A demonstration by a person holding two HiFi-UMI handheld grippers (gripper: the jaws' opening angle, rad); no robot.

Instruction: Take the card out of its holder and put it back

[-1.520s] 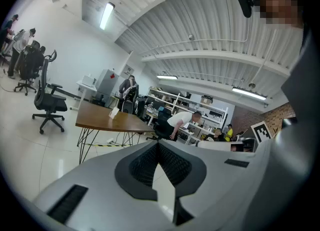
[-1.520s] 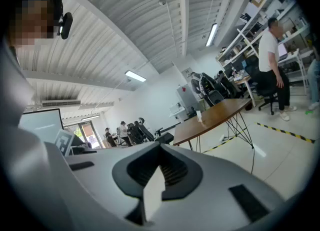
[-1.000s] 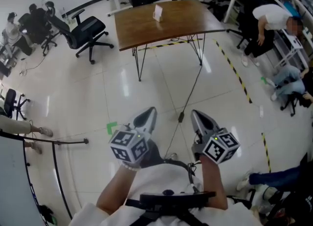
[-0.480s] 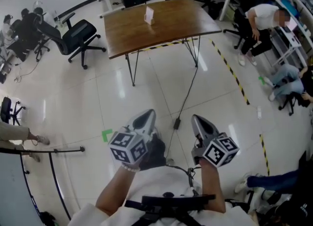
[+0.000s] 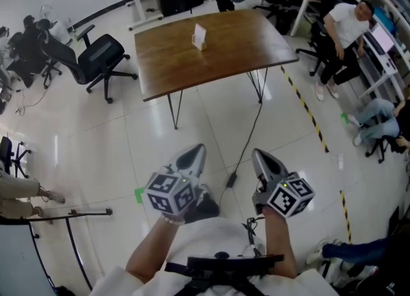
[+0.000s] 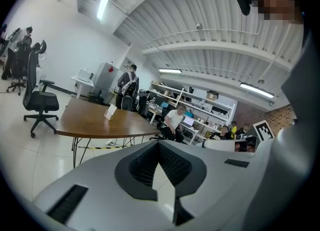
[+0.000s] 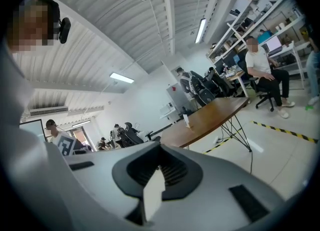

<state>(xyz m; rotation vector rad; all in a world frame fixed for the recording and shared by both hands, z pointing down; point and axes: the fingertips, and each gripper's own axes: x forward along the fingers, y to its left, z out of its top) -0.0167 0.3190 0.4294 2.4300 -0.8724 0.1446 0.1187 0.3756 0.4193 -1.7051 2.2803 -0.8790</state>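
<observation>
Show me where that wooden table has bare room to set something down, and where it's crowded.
The table is almost all bare: the wide strip along its near edge and both ends beside the card stand. Only that stand, toward the far edge's middle, takes space. Beyond the right end, a seated person crowds the approach.

A black office chair [image 5: 99,54] stands left of the brown table [image 5: 237,45]; a person [image 5: 346,22] sits right.
</observation>
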